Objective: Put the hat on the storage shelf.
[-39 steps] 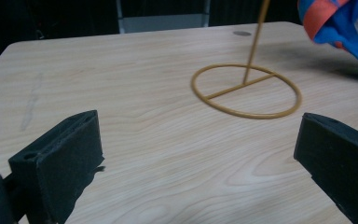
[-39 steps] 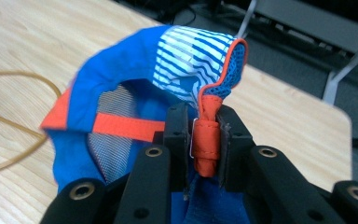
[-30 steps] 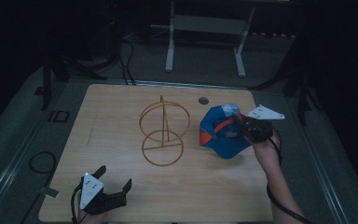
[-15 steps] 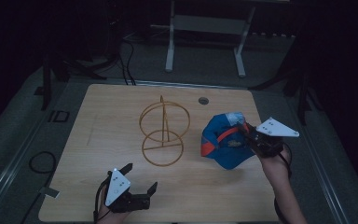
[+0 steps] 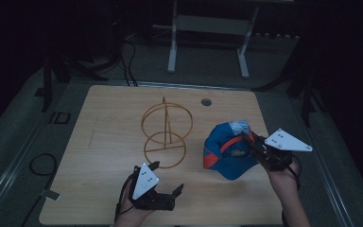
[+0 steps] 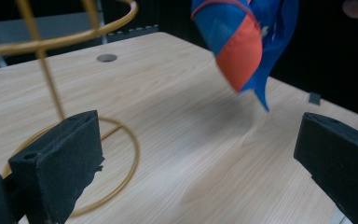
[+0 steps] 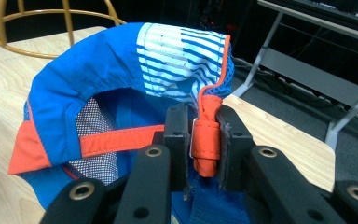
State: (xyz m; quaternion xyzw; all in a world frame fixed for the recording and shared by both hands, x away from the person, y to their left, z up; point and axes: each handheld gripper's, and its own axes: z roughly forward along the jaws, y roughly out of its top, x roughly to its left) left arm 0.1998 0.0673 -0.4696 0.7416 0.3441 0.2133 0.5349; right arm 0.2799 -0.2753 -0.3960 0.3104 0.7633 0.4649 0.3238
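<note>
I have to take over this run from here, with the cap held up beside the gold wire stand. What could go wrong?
The right gripper pinches only the orange strap of the blue cap, so the cap could slip or twist free. The wire stand looks light; a bump from the hanging cap or the open left gripper nearby might tip it.

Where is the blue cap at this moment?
In the high view the blue cap is over the table's right side, right of the gold wire stand, held by its orange strap in the right gripper.
</note>
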